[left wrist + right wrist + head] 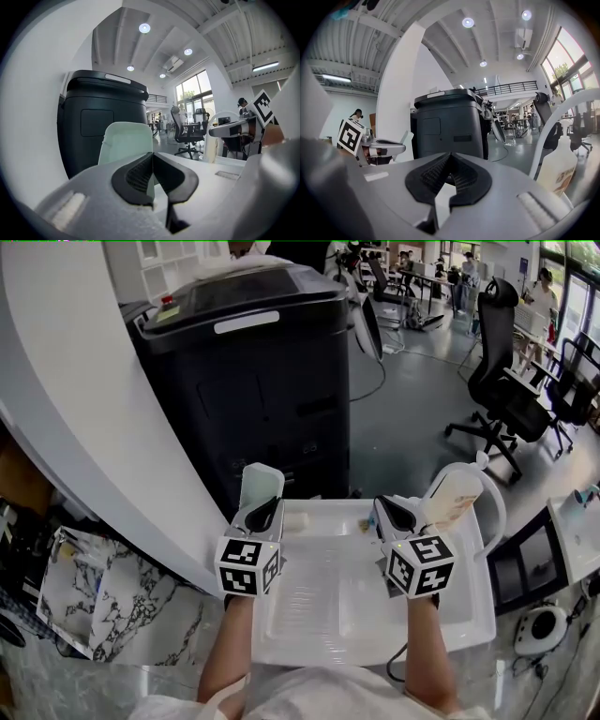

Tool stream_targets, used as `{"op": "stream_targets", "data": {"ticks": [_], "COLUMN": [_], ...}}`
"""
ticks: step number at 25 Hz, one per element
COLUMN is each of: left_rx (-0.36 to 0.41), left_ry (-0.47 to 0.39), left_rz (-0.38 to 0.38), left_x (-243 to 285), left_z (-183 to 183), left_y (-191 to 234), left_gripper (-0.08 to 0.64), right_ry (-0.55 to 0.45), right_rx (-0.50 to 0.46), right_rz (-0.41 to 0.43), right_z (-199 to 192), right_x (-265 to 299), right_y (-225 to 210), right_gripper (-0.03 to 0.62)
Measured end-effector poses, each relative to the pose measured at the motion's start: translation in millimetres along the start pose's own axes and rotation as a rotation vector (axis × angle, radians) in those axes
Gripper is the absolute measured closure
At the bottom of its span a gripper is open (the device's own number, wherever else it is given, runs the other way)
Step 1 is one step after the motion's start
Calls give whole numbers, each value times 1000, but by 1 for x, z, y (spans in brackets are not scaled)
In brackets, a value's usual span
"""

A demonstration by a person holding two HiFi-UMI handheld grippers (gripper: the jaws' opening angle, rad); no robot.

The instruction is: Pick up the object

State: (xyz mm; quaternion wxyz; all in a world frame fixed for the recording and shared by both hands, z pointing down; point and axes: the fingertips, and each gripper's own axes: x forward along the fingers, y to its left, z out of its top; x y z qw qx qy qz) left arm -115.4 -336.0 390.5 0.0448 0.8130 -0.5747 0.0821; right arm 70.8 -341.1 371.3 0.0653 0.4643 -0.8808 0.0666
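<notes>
Setting: a white tray-like surface (328, 606) with a raised rim is seen from above, and a large black machine (253, 362) stands just behind it.
Left gripper (265, 512): it is held low over the left side of the surface, with its marker cube (248, 565) toward the person.
Left gripper state: in the left gripper view the two dark ribbed pads of the left gripper (152, 157) are seen pressed together at their tips. Only a narrow wedge is left open beneath the tips, and nothing is seen clamped between the pads.
Container (258, 486): a pale green rectangular container is stood upright on the far left of the surface, just past the left gripper's tips. Its hollow face (124, 140) is turned toward that gripper. Whether the tips touch it cannot be told.
Right gripper (398, 512): it is held level with the left one, over the right side of the surface and well apart from it.
Right gripper state: in the right gripper view the pads of the right gripper (449, 159) are closed tip to tip, and only the white surface is seen through the small gap below them.
Bottle (457, 498): a beige bottle with a white top is stood at the far right of the surface, just beside the right gripper. It (558, 171) sits under a curved white handle (494, 507).
Beyond: an office floor with a black chair (502, 381) is seen to the right.
</notes>
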Motion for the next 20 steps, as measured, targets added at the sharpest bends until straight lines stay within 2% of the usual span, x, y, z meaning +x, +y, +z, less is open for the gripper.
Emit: {"op": "stream_targets", "data": {"ticks": [20], "left_rx": [12], "left_ry": [-11], "left_rz": [0], "left_x": [-2], "left_z": [0], "left_y": [-10], "left_gripper": [551], "right_ry": [-2], "right_rx": [2], "right_rz": [15], "right_z": [3], "right_x": [0], "right_y": [6], "right_gripper": [589]}}
